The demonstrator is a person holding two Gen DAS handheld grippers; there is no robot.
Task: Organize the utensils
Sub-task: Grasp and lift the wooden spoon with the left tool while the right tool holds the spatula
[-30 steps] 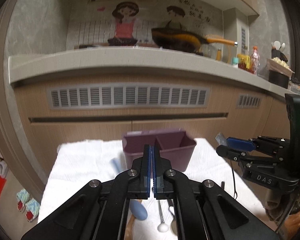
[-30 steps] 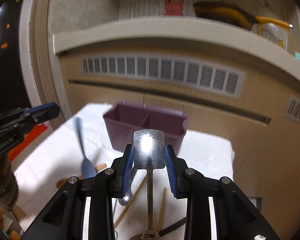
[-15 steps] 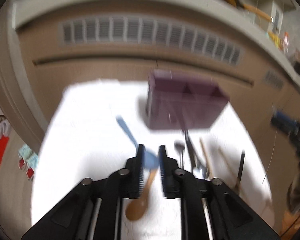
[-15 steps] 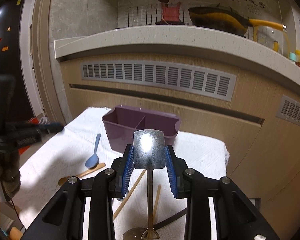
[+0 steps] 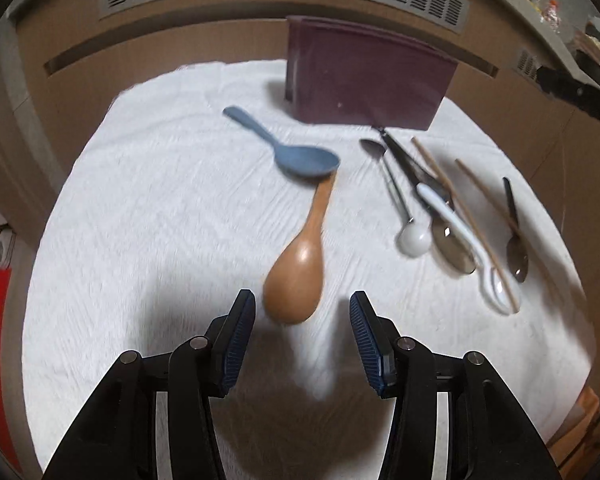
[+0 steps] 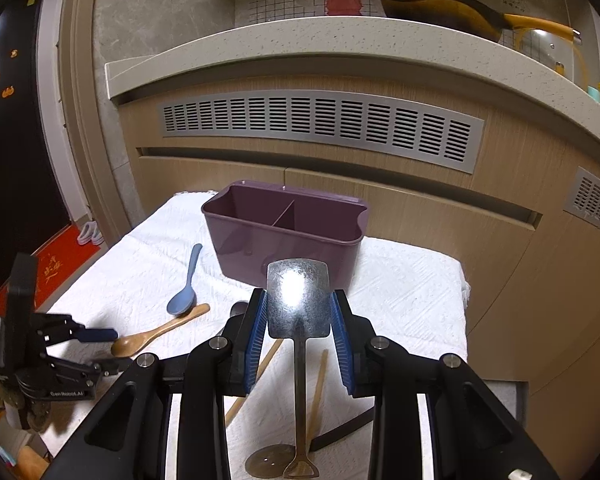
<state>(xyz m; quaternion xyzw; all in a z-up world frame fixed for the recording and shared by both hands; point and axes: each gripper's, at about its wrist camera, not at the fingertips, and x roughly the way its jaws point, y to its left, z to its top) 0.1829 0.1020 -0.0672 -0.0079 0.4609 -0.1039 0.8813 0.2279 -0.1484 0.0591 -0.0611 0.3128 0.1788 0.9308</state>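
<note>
The left claw (image 5: 302,312) is opening, with the round end of the brown wooden spoon (image 5: 300,264) just past its tips, untouched. The right claw (image 6: 299,312) pinches a shiny metal scoop (image 6: 299,300) in front of the purple bin (image 6: 284,232). A blue spoon (image 5: 296,156) lies near the bin on the white bench (image 5: 140,220).

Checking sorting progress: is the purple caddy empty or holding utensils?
Empty, as far as shown: both compartments of the purple caddy look bare in the right wrist view.
</note>
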